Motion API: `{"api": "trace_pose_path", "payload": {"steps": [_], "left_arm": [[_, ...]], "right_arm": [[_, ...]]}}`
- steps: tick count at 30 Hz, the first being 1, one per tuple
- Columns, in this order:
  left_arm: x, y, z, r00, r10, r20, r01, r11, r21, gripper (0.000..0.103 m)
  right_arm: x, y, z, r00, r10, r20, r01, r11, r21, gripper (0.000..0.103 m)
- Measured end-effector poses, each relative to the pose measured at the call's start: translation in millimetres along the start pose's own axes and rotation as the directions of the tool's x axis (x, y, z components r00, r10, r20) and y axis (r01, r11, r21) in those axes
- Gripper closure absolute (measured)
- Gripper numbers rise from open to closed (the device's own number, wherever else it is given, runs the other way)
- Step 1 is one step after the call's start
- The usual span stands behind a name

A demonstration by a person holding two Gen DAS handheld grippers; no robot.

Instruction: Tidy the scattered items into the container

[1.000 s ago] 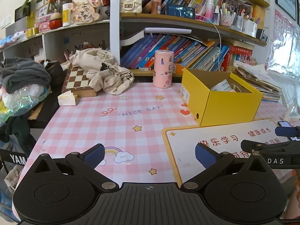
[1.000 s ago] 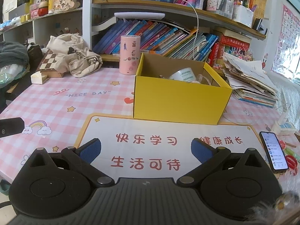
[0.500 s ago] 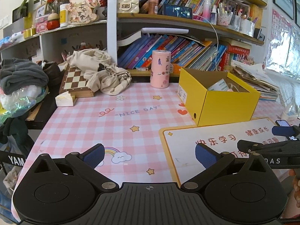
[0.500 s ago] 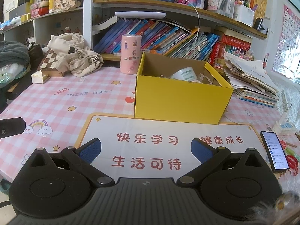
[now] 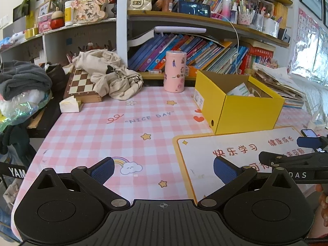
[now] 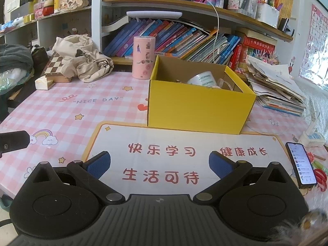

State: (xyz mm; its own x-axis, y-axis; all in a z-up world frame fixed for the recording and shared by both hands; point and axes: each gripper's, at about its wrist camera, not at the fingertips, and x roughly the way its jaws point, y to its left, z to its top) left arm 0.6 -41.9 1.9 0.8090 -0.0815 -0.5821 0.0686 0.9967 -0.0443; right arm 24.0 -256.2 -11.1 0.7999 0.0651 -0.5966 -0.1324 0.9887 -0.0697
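Two claws hang wide open and empty over the pink checked surface: only the right wrist view shows the smartphone lying flat at the surface's right edge, while the left view catches the right claw side-on beyond the left claw. Beyond the right claw, the yellow cardboard box stands open-topped behind the white printed mat, holding a white tub tilted among small pale items.

One yellow box, one pink canister, one phone, one chessboard.
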Motion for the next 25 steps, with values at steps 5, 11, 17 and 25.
{"api": "trace_pose_path", "payload": {"steps": [5, 11, 17, 25], "left_arm": [[0.7, -2.7, -0.1, 1.000, -0.006, -0.004, 0.007, 1.000, 0.008, 0.000], [2.2, -3.6, 0.4, 1.000, -0.014, -0.008, 0.014, 1.000, 0.005, 0.000], [4.4, -4.0, -1.6, 0.999, -0.047, -0.015, 0.047, 0.999, -0.017, 0.000], [7.7, -3.0, -1.7, 0.999, -0.048, -0.026, 0.047, 0.998, -0.038, 0.000]], "right_arm": [[0.4, -1.4, -0.9, 1.000, 0.001, -0.002, -0.001, 1.000, 0.003, 0.000], [0.5, -3.8, -1.2, 1.000, -0.003, -0.001, 0.003, 1.000, 0.009, 0.000], [1.2, -6.4, -1.5, 1.000, -0.005, -0.003, 0.005, 1.000, 0.011, 0.000], [4.2, -8.2, -1.9, 1.000, -0.004, -0.014, 0.004, 1.000, 0.010, 0.000]]}}
